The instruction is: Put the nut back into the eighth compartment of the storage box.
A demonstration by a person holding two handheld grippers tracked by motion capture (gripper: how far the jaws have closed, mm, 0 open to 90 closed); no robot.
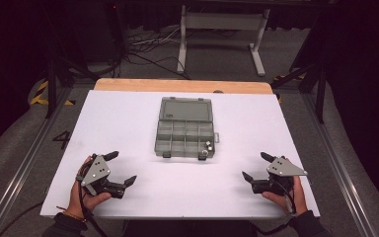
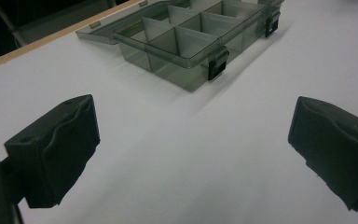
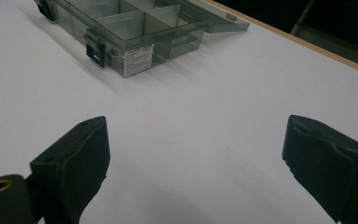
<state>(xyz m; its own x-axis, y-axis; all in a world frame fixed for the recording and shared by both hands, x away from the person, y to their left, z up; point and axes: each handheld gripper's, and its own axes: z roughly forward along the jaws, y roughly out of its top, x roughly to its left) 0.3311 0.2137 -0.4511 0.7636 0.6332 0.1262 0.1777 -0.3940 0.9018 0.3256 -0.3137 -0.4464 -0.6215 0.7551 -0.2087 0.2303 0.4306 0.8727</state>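
A grey see-through compartment box (image 1: 184,134) lies open at the middle of the white table (image 1: 128,118), its lid folded flat toward the far side. Small metal parts (image 1: 208,146) sit in its near right compartments. My left gripper (image 1: 121,168) rests open near the front left, held by a hand, nothing between its jaws. My right gripper (image 1: 256,167) rests open near the front right, also holding nothing. The left gripper view shows the box (image 2: 186,42) ahead beyond the left gripper (image 2: 193,149). The right gripper view shows the box (image 3: 126,32) with a white label, beyond the right gripper (image 3: 196,168).
A wooden strip (image 1: 182,85) edges the table's far side. Behind it stand a white metal frame (image 1: 222,34) and cables on the floor (image 1: 148,47). Metal rails (image 1: 24,168) run along both sides of the table.
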